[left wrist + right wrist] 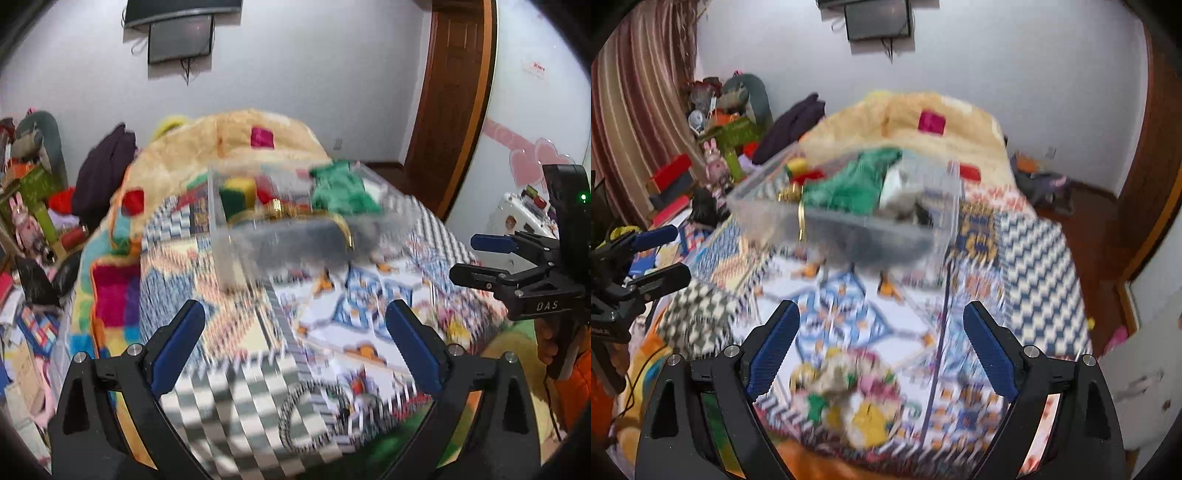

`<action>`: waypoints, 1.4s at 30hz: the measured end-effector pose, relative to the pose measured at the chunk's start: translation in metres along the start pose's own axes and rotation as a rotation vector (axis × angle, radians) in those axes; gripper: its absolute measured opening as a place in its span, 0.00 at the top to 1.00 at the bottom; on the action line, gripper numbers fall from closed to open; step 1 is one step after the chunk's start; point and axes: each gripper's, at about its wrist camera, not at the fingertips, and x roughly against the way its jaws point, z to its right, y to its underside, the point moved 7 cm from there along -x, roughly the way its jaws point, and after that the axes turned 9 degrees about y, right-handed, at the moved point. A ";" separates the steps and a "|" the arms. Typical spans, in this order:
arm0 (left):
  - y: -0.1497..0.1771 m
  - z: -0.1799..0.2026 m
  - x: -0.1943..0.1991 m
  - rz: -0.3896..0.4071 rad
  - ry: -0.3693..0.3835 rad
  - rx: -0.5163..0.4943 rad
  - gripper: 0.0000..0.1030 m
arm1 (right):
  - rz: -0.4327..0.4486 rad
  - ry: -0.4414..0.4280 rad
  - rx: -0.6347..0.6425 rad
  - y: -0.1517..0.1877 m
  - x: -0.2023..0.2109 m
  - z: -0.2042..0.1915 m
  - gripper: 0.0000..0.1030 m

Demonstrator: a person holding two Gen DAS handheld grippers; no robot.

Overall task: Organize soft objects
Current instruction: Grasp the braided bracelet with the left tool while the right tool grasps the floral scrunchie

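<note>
Blue pads on black frames are seen on the left tongs (295,347) and the right tongs (882,347). A clear box (846,210) is filled with a green cloth (857,184), a yellow-and-green sponge (238,192) and something grey. The bed cover (1034,266) is patterned in blue-and-white zigzags, orange diamonds and black-and-white checks. Far back, a cream plush blanket (221,147) is dotted with magenta and red squares.

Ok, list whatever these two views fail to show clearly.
- Clear bin: motion blur in both views; beyond a green cloth, its contents can't be identified.
- Multicoloured soft item near the right gripper: too blurred to name; absent from the left view.
- Left gripper: open, nothing between its fingers; its body is cut off by the bottom edge.
</note>
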 end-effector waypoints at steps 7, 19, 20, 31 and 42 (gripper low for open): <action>0.047 0.001 -0.016 -0.116 0.015 0.040 0.03 | -0.127 -0.024 0.013 0.043 -0.017 -0.009 0.14; 0.069 0.008 -0.027 -0.152 -0.005 0.007 0.25 | -0.204 -0.034 0.089 0.068 -0.034 -0.034 0.19; 0.070 0.008 -0.029 -0.157 -0.003 0.007 0.27 | -0.201 -0.030 0.093 0.068 -0.034 -0.034 0.21; 0.064 0.000 -0.027 -0.128 0.010 0.024 0.83 | -0.157 -0.068 0.054 0.062 -0.028 -0.027 0.80; 0.027 -0.003 -0.012 -0.031 0.021 0.026 0.94 | -0.019 -0.084 0.015 0.020 -0.002 -0.020 0.82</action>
